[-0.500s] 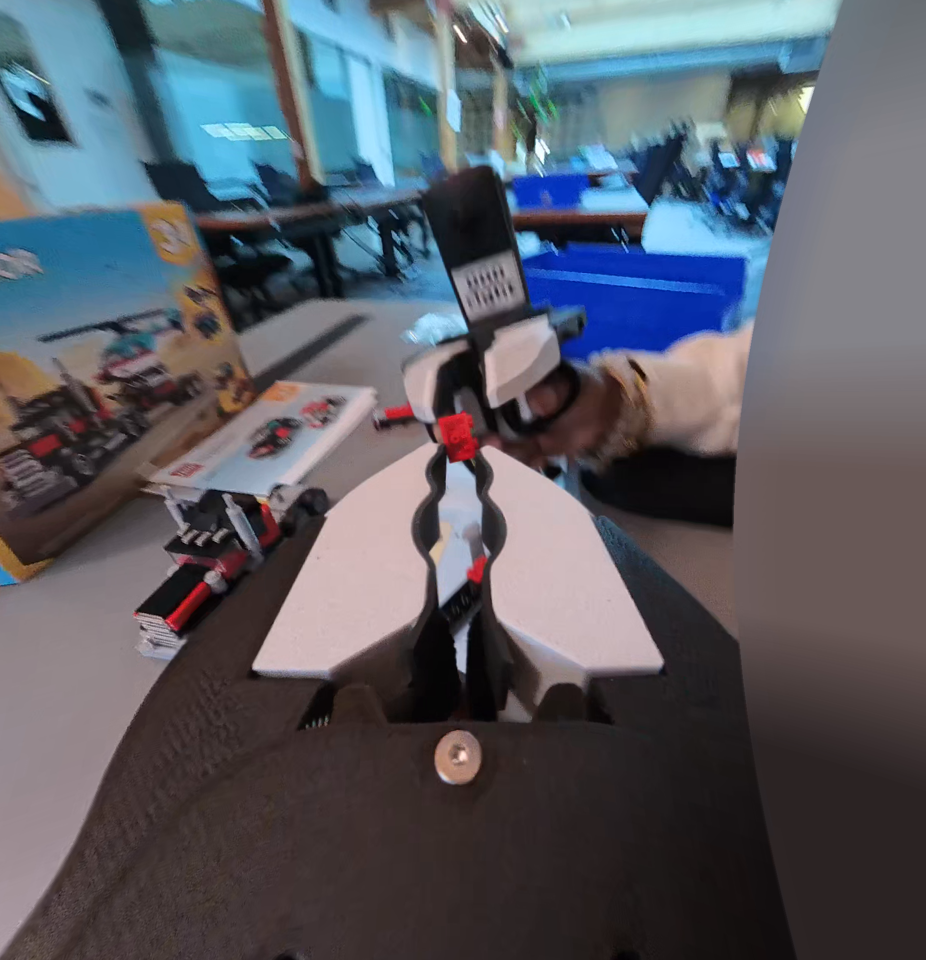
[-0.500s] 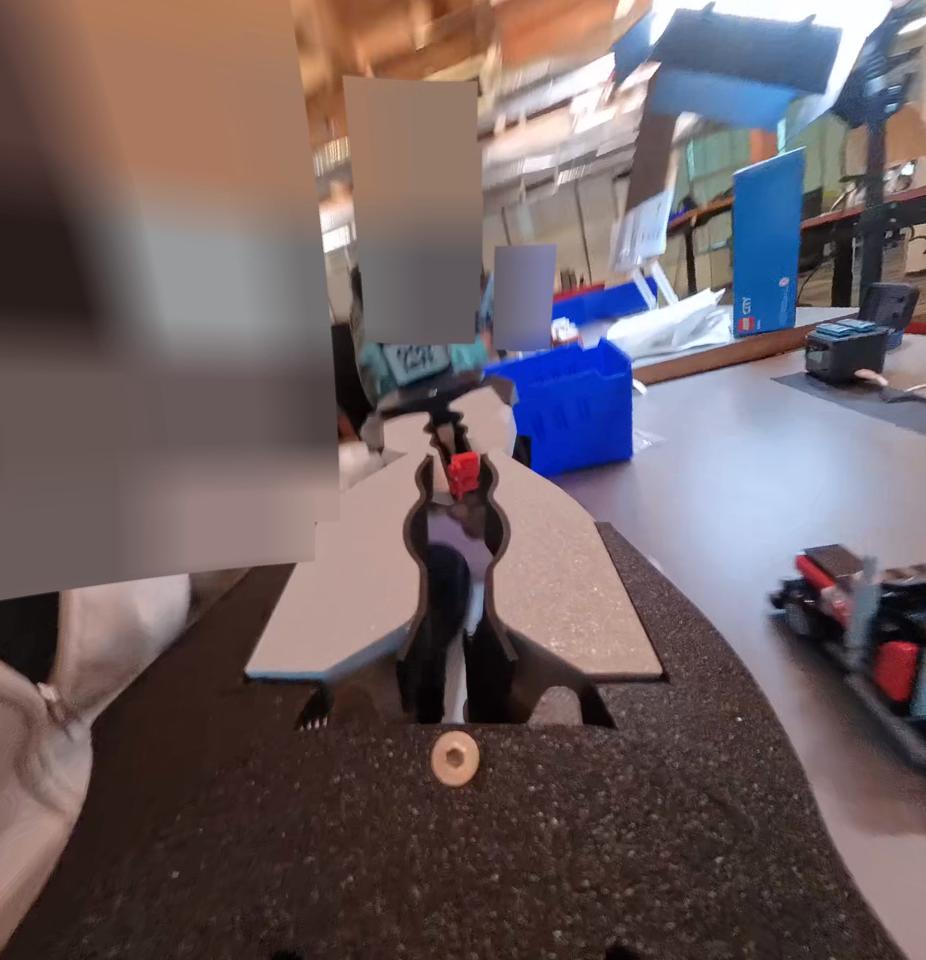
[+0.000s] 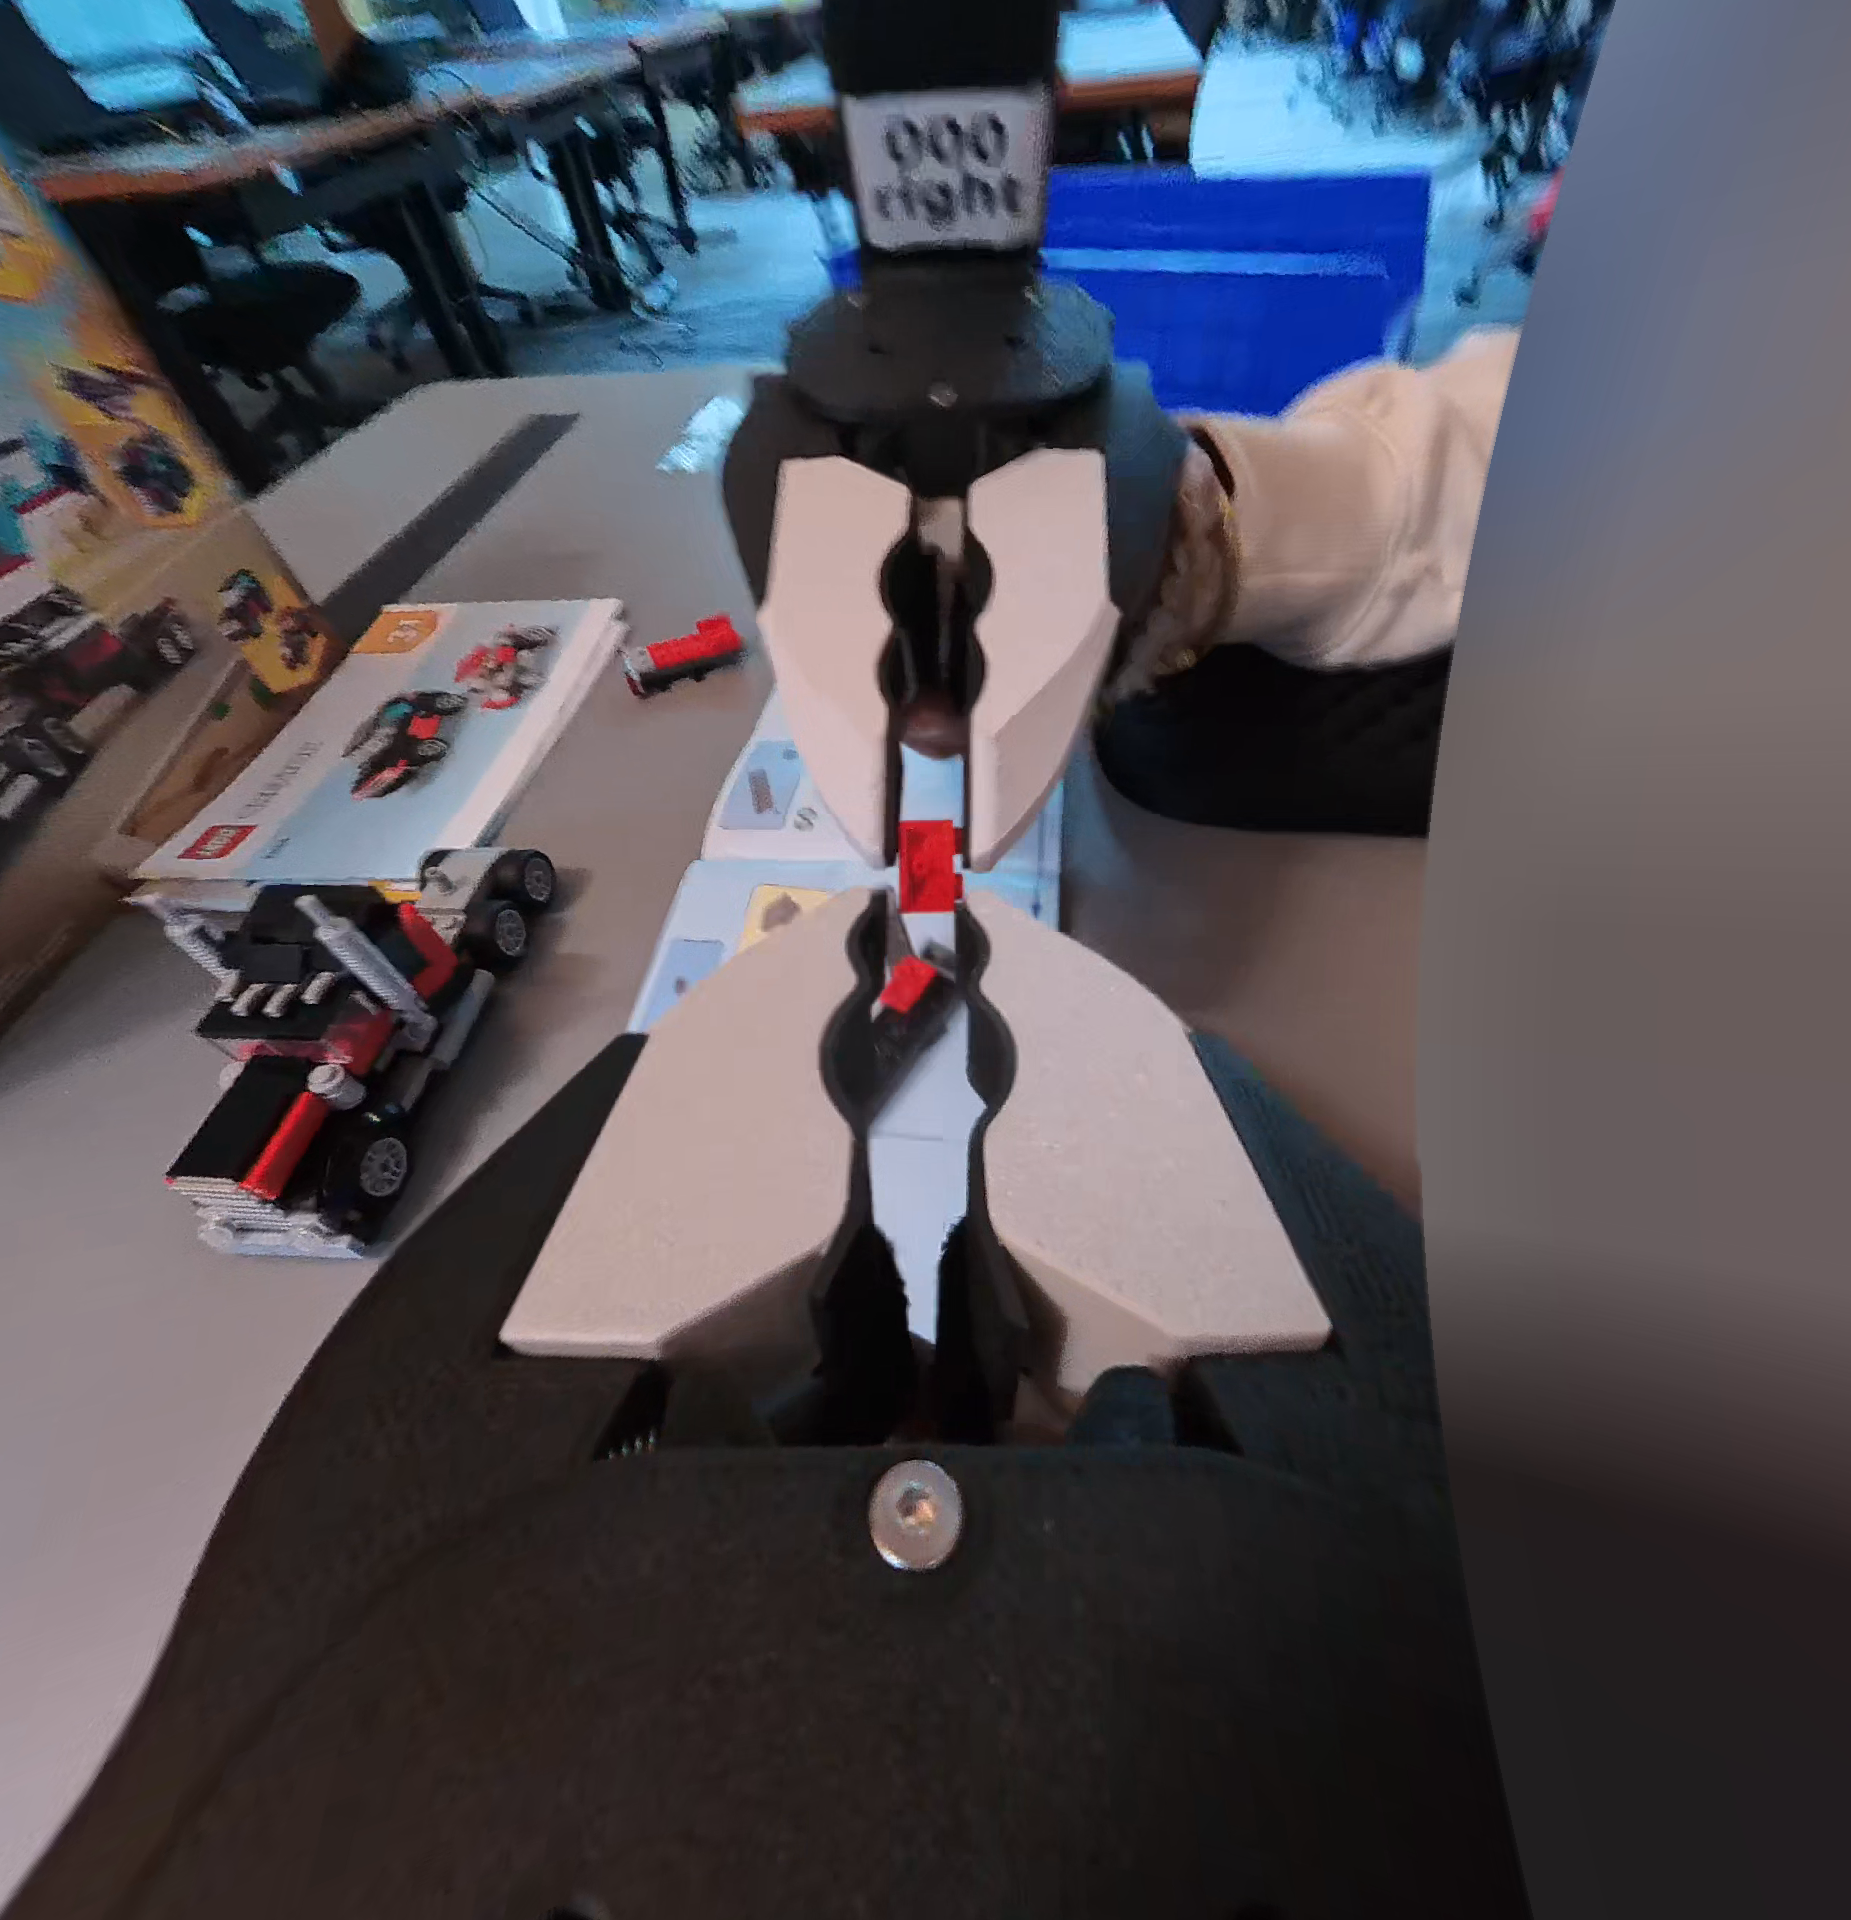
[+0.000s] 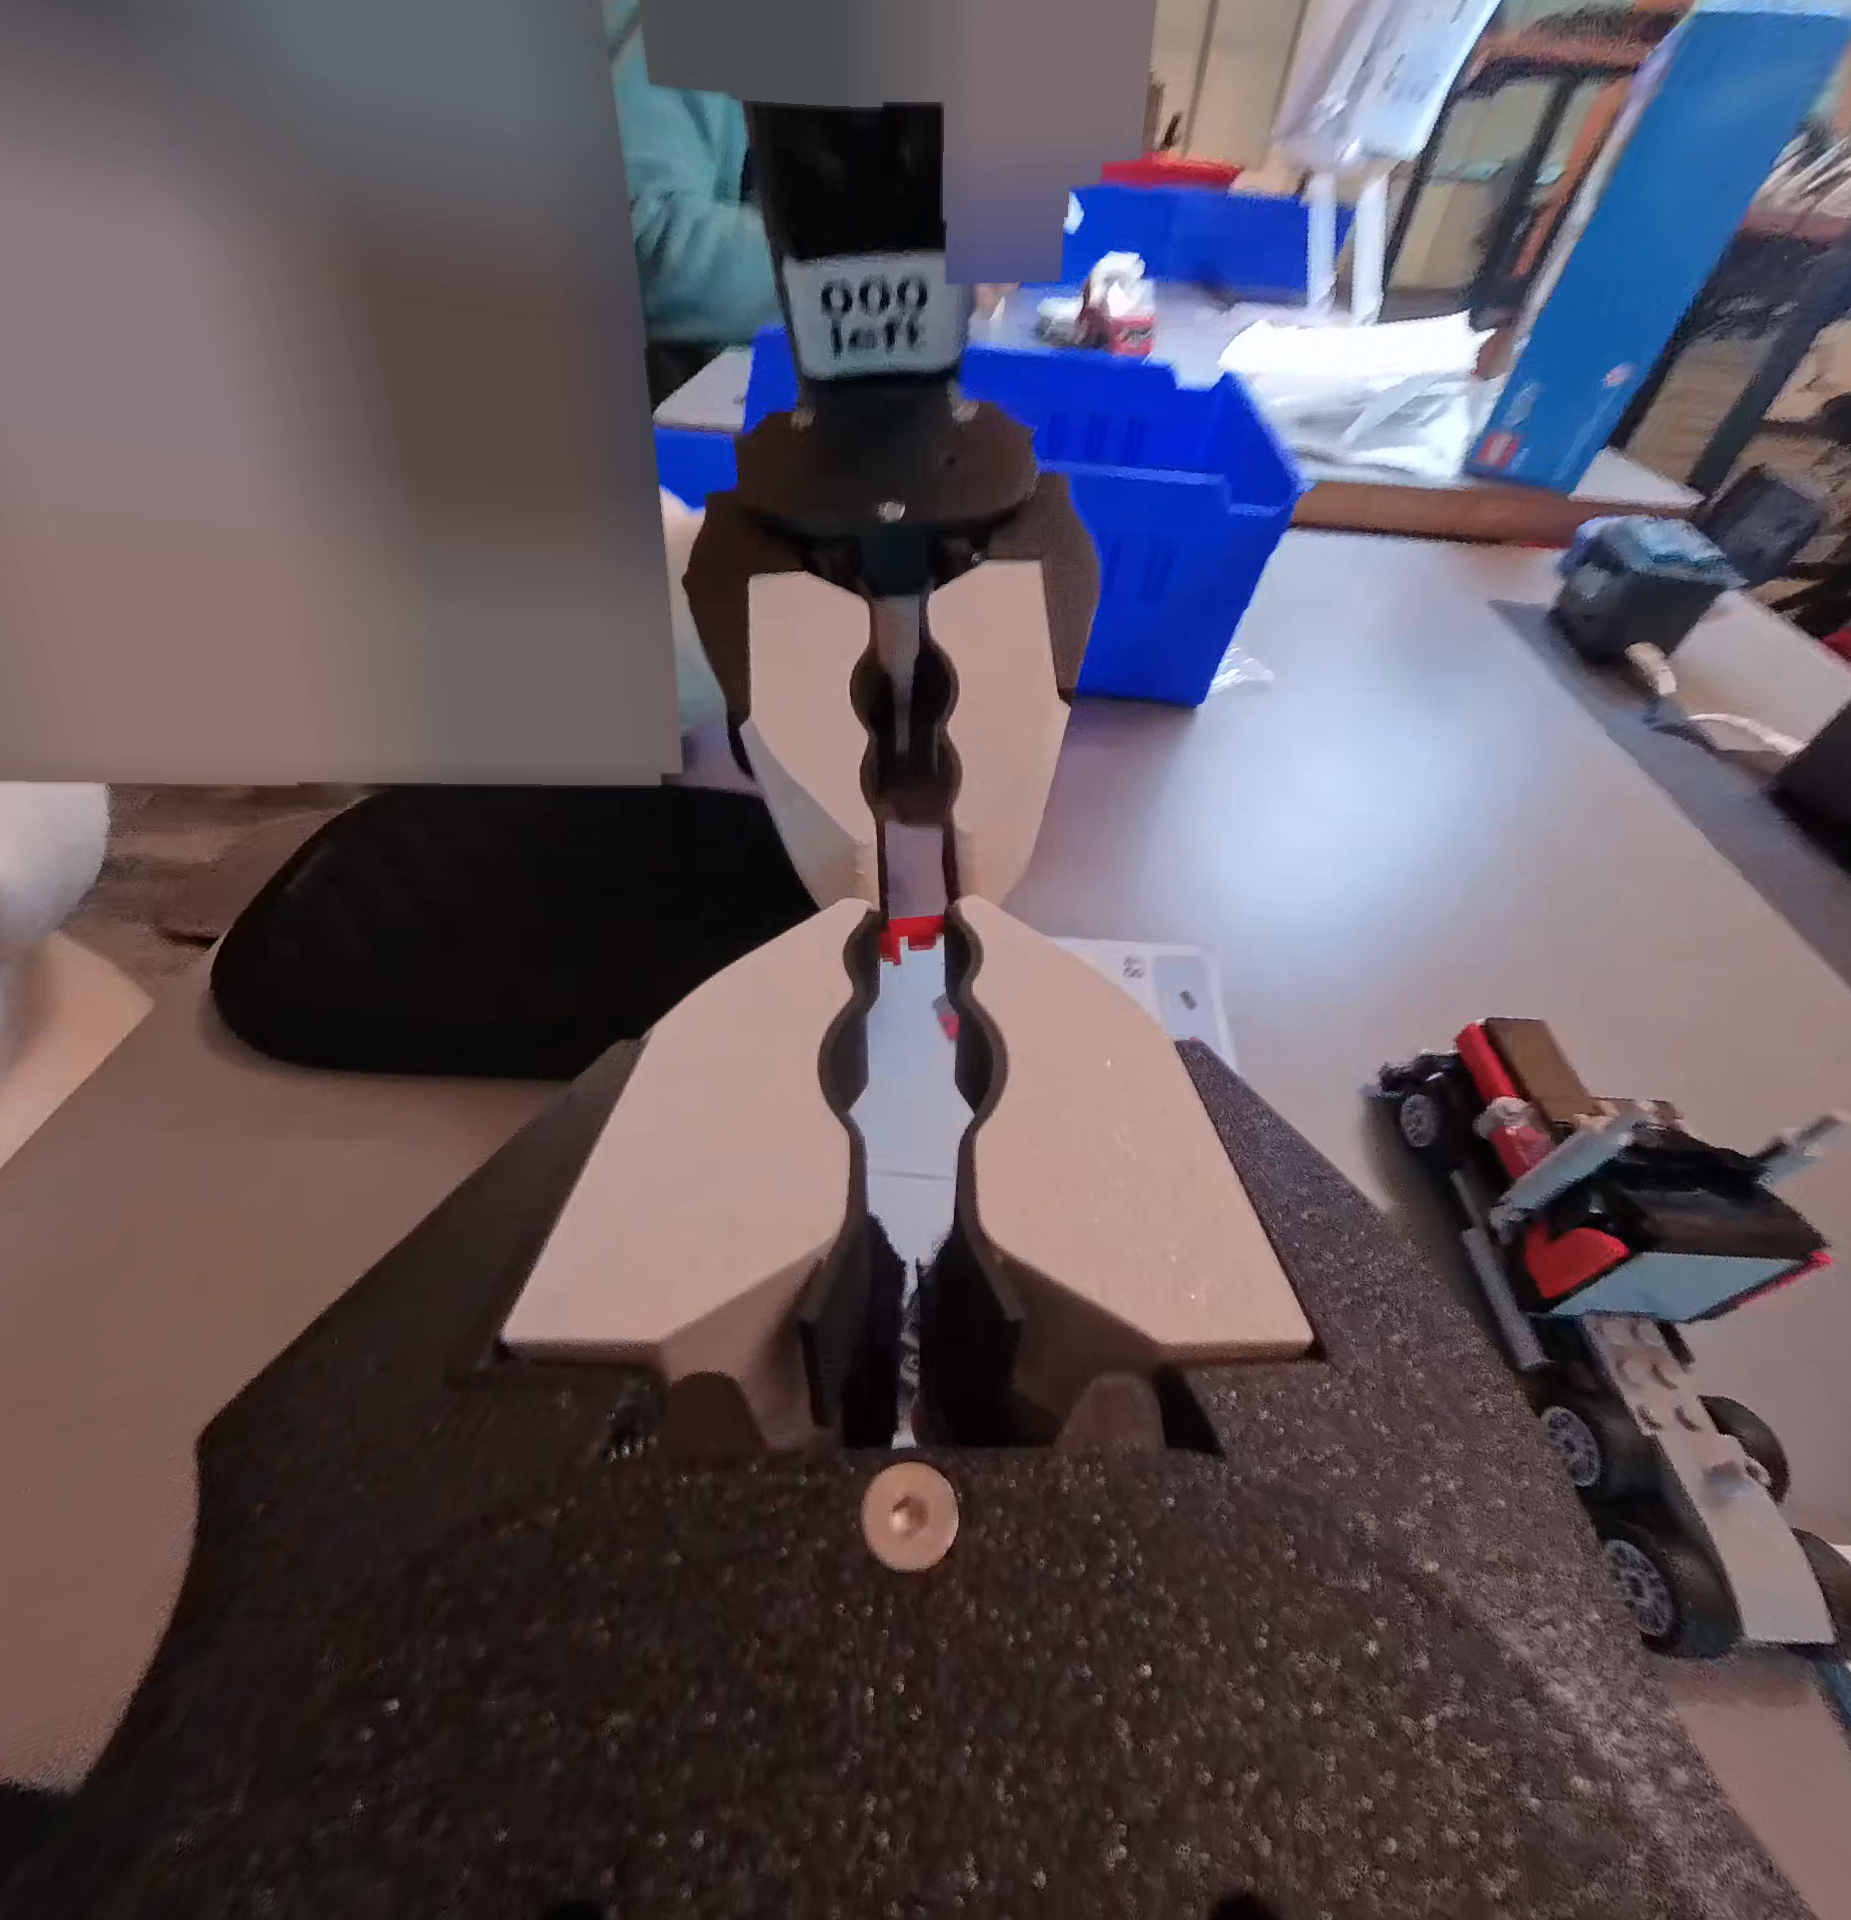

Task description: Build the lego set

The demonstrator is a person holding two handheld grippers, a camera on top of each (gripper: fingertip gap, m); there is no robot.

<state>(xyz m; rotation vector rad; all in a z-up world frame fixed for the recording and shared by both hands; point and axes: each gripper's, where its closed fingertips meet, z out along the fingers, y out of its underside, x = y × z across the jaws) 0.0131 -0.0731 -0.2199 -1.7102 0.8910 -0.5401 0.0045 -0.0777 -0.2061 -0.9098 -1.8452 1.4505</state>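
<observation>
A small red brick (image 3: 929, 868) is pinched where my two grippers meet tip to tip above the table. In the left wrist view my left gripper (image 3: 916, 906) is shut on its near end, and the right gripper (image 3: 926, 847) faces it from beyond. In the right wrist view my right gripper (image 4: 913, 925) is shut on the red brick (image 4: 913, 932), with the left gripper (image 4: 913, 894) opposite. The part-built black, red and grey truck (image 3: 349, 1039) stands on the table left of the grippers; it also shows in the right wrist view (image 4: 1627, 1278).
An open instruction sheet (image 3: 755, 831) lies under the grippers with a small red and black piece (image 3: 905, 997) on it. A booklet (image 3: 401, 727), the set's box (image 3: 69, 520) and a loose red piece (image 3: 687, 649) lie left. A white-sleeved arm (image 3: 1347, 520) and blue bin (image 4: 1139, 540) are beyond. The left tips stand about 25 cm off the loose red piece (image 3: 687, 649).
Both views have tipped down toward the table. The two grippers have come closer and now face each other squarely, tip to tip, with the red brick still between them.
</observation>
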